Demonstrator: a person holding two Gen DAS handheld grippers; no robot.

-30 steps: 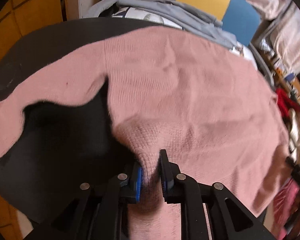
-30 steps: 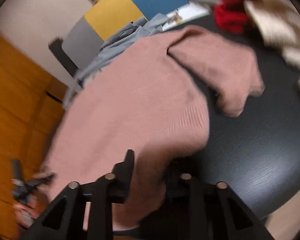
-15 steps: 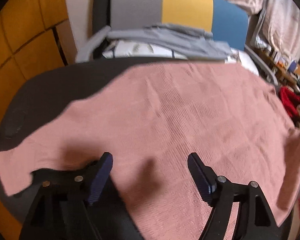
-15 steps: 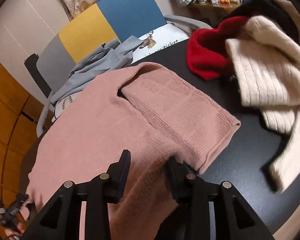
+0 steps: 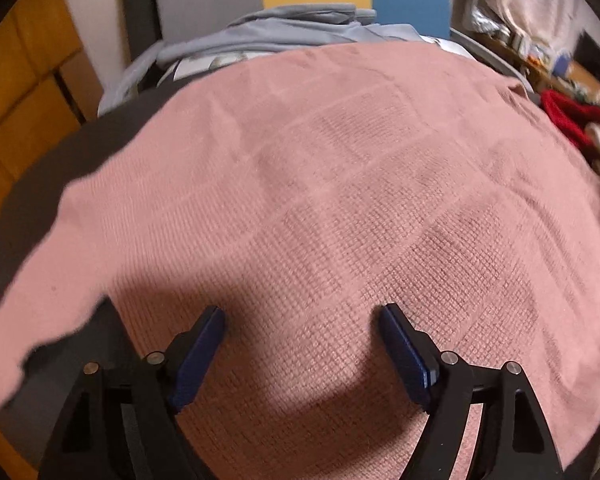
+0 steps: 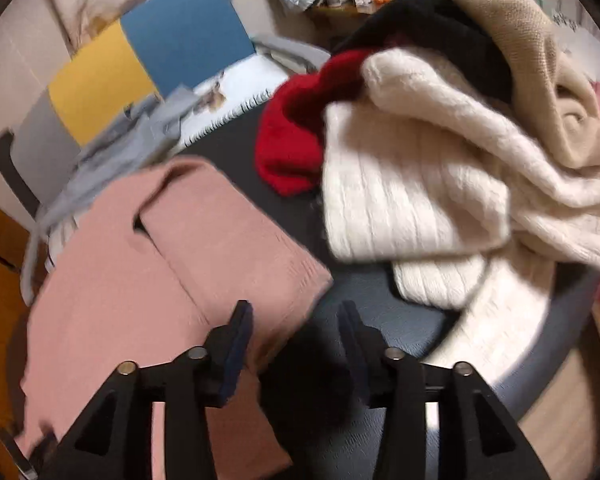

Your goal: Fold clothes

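1. The pink sweater is spread flat across the dark round table – body smoothed out, one sleeve already folded in over it, as the right wrist view shows.
2. Left gripper hangs over the near part of the sweater with its jaws wide apart. They've just been opening and nothing is pinched between them, the knit just lies flat underneath.
3. Right gripper sits over the sweater's right edge where pink meets bare table. Its jaws have just been opening too, and the pads aren't pressing on anything.
4. So my read: laying out and smoothing looks done, one sleeve is in. The other sleeve still sticks out to the left in the left wrist view, and the body folds haven't started.
5. There's also a whole pile waiting – cream cable-knit sweater, red garment, tan knit – all unfolded, so plenty left.
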